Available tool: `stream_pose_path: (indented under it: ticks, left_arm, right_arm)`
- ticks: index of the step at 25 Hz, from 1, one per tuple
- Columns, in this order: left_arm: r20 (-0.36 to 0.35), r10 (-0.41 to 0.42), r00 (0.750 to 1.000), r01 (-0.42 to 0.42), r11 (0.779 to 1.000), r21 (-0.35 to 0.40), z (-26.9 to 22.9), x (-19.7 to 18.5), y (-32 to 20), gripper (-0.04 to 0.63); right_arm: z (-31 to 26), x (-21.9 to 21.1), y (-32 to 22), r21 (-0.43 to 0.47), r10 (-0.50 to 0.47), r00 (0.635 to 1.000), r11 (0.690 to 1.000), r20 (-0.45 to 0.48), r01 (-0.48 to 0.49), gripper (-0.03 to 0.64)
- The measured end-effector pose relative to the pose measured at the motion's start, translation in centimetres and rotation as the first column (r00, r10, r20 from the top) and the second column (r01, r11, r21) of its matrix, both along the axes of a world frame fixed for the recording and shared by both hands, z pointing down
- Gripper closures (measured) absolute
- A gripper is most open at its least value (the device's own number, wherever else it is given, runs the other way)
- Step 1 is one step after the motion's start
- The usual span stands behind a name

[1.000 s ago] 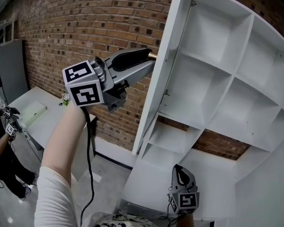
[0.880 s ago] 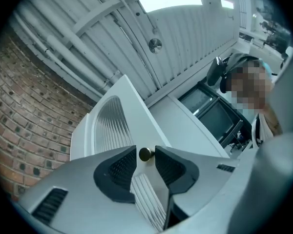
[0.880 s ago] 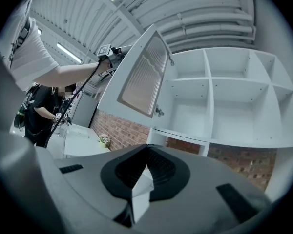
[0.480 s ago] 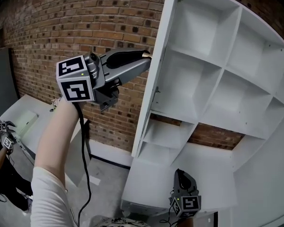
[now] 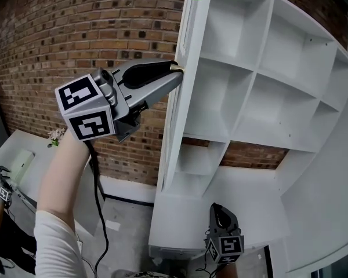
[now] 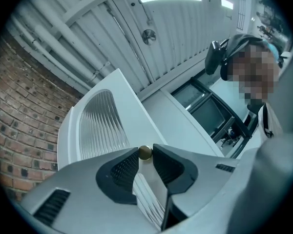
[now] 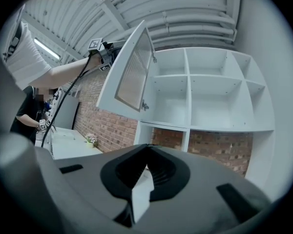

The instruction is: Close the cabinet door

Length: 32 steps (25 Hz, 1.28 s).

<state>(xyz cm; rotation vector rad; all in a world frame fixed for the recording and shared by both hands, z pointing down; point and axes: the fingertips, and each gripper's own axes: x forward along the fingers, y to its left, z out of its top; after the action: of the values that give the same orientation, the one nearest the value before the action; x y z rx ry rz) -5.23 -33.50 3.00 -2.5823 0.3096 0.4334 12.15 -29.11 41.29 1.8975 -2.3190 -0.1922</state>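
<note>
The white cabinet door [image 5: 175, 114] with a ribbed glass panel [image 6: 100, 126] stands partly open, nearly edge-on in the head view. A small brass knob [image 6: 145, 152] sits on it. My left gripper [image 5: 177, 68] is raised at the door's edge, and its jaws are closing with the knob between the pads, which touch it on both sides. The open white shelf cabinet [image 5: 249, 97] lies to the right of the door. My right gripper [image 5: 221, 211] hangs low in front of the cabinet's bottom shelves, shut and empty. From the right gripper view the door [image 7: 129, 77] and my left arm show at upper left.
A brick wall [image 5: 75, 39] runs behind and left of the cabinet. A white table [image 5: 23, 155] with a small flower pot [image 5: 55, 135] stands at the left. A person [image 7: 29, 116] stands by it. A black cable [image 5: 98, 213] hangs from my left gripper.
The door has swung toward the cabinet and now looks thinner. My left gripper moved with it and its jaws narrowed onto the knob. The right gripper stays low.
</note>
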Motion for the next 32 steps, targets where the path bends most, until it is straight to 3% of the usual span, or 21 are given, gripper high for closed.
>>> stream_pose_path:
  ticks: [12,20,27,32]
  left_arm:
    - [0.035,-0.114,0.993,0.113,0.993,0.029,0.0,4.2,0.3,0.494]
    - [0.059,-0.143,0.988,0.138,0.987,0.082,0.2,7.6,0.2,0.497]
    - [0.074,-0.267,0.961,0.255,0.956,0.142,0.2,12.5,-0.6,0.499]
    - [0.032,-0.334,0.942,0.329,0.938,0.107,-0.1,15.3,-1.7,0.499]
  right_arm:
    - [-2.0,1.2,-1.0,0.040,-0.036,0.999,0.998,-0.035,0.037,0.611]
    - [-3.2,5.1,-2.8,0.065,-0.069,0.998,0.995,-0.007,0.069,0.611]
    - [-4.2,9.6,-5.0,0.090,-0.089,0.996,0.992,0.003,0.088,0.611]
    - [-4.9,13.3,-6.2,0.106,-0.079,0.997,0.991,-0.010,0.080,0.611]
